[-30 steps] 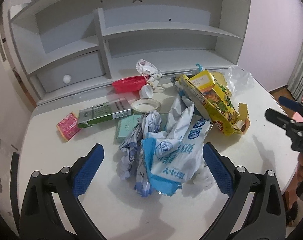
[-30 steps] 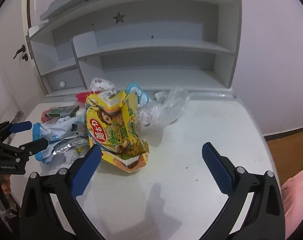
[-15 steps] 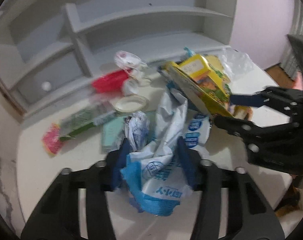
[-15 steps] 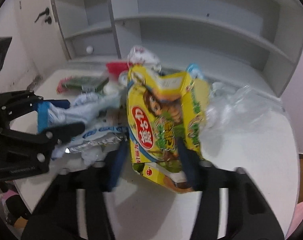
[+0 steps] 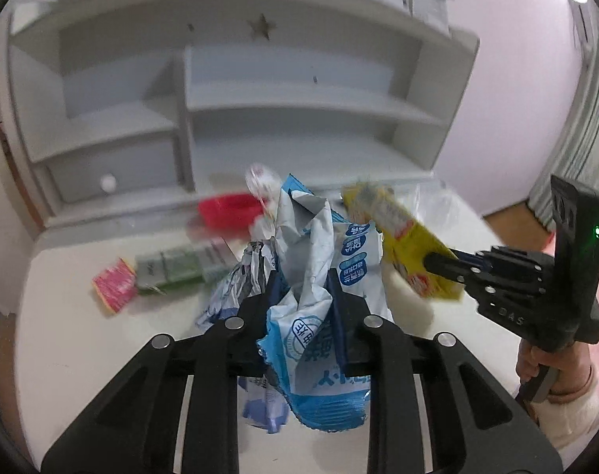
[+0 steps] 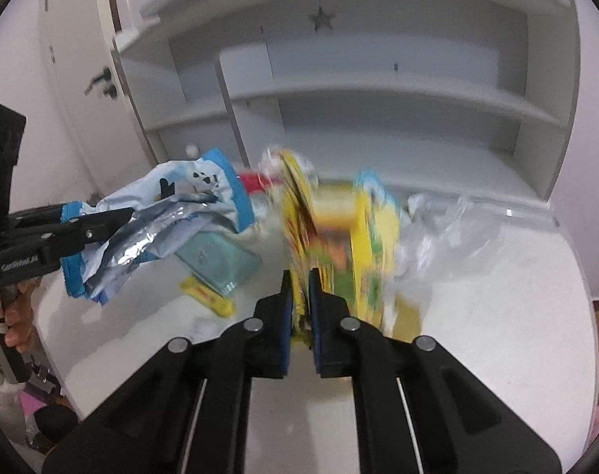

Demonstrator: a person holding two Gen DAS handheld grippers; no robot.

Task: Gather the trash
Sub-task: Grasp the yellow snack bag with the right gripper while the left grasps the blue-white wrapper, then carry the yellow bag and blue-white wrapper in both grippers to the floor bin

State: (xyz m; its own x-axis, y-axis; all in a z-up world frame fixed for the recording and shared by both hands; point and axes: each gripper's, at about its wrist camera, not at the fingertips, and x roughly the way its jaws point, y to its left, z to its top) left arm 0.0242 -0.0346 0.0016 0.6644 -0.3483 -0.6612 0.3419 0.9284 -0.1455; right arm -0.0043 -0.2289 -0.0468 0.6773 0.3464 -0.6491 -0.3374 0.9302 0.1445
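A crumpled blue and white bag (image 5: 311,237) hangs lifted off the white desk (image 5: 82,335). My left gripper (image 5: 302,280) has its jaws closing on it, pads pressing its middle. The right wrist view shows that bag (image 6: 181,205) held out at the left by the left gripper (image 6: 117,219). A yellow snack bag (image 6: 370,237), blurred, is pinched at its edge by my shut right gripper (image 6: 299,276). In the left wrist view the right gripper (image 5: 437,262) holds this yellow bag (image 5: 398,225) up at the right, gripped by a person's hand.
On the desk lie a red lid (image 5: 228,209), a green box (image 5: 173,268), a pink-red packet (image 5: 113,290), a teal box (image 6: 216,260), a small yellow wrapper (image 6: 208,296) and a clear plastic bag (image 6: 449,233). A grey shelf unit (image 5: 299,118) stands behind.
Both grippers went from wide open to closed, the left on the blue and white bag, the right on the yellow bag. Both bags have risen off the desk.
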